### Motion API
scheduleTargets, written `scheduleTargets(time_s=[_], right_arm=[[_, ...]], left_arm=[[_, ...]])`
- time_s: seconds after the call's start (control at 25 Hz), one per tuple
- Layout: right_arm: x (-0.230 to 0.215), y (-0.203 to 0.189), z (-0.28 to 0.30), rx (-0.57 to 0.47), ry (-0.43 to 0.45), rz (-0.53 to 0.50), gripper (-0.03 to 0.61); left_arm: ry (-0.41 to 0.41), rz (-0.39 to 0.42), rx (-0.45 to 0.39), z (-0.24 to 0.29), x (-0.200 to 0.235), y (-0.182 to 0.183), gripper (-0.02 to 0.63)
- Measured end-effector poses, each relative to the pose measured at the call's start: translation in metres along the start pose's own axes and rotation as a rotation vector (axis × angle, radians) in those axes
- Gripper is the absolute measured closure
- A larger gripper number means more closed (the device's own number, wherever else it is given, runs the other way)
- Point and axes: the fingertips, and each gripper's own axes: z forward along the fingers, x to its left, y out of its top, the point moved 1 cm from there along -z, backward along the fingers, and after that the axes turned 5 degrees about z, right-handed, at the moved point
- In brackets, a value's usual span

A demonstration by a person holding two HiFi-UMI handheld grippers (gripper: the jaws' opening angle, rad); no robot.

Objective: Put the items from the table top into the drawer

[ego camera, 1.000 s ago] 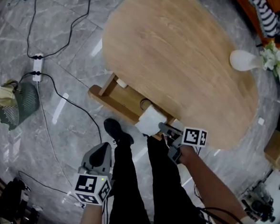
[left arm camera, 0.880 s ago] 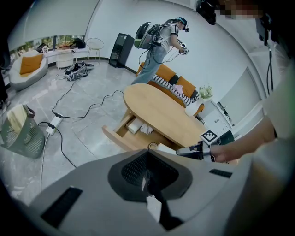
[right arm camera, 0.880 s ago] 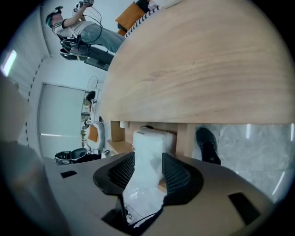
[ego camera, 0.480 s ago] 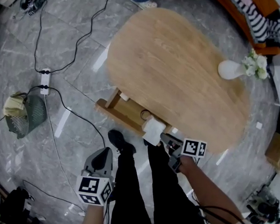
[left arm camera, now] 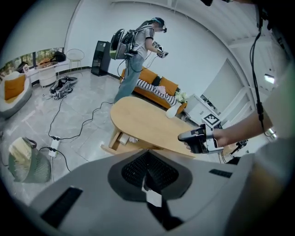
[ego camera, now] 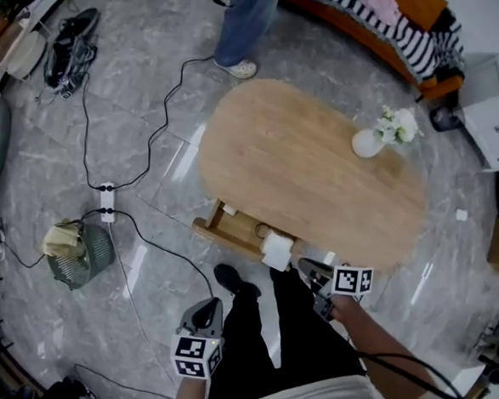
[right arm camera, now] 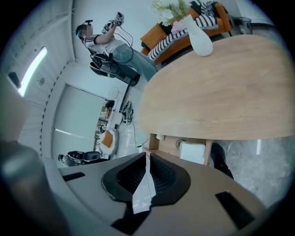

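The oval wooden table bears only a white vase of flowers. Its drawer stands pulled out at the near edge, holding a white box and small items. My right gripper hovers just right of that box; its jaws have just been closing and now meet with nothing between them. My left gripper hangs lower left, beside my legs, also shut and empty. The left gripper view shows the table, the drawer and the right gripper.
Another person stands at the table's far side. Cables and a power strip run over the marble floor on the left, near a wire basket. A sofa with striped cloth and a white cabinet lie beyond.
The head view has risen, so the table looks smaller and more of the room shows. Both grippers have lifted. The right one has drawn back from the white box in the drawer.
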Motion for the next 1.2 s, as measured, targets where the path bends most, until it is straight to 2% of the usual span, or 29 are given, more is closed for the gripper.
scheduleTargets(time_s=[0.16,0.32,0.6,0.88,1.08,1.2], right_arm=[[0.026,-0.007,-0.038,-0.063,0.004,-0.019,0.537],[0.051,-0.011,-0.071,-0.141,-0.005,-0.055,0.538],[0.089,-0.012,-0.130,-0.240,-0.069,-0.223,0.537],[0.141,-0.022,-0.190,-0.249,-0.044,-0.407,0.538],[0.168,-0.037,-0.228,-0.271,-0.028,-0.539,0.538],[0.175,-0.044,-0.250,-0.299,-0.012,-0.582,0.538]], left_arm=[[-0.048,0.019,0.016,-0.031,-0.016,0.010,0.612],[-0.087,0.082,0.004,-0.052,-0.018,0.033,0.614],[-0.129,0.186,-0.015,-0.085,-0.036,0.061,0.614],[-0.138,0.197,-0.081,-0.123,-0.087,0.090,0.614],[-0.162,0.202,-0.116,-0.145,-0.126,0.096,0.613],[-0.150,0.210,-0.145,-0.153,-0.144,0.097,0.614]])
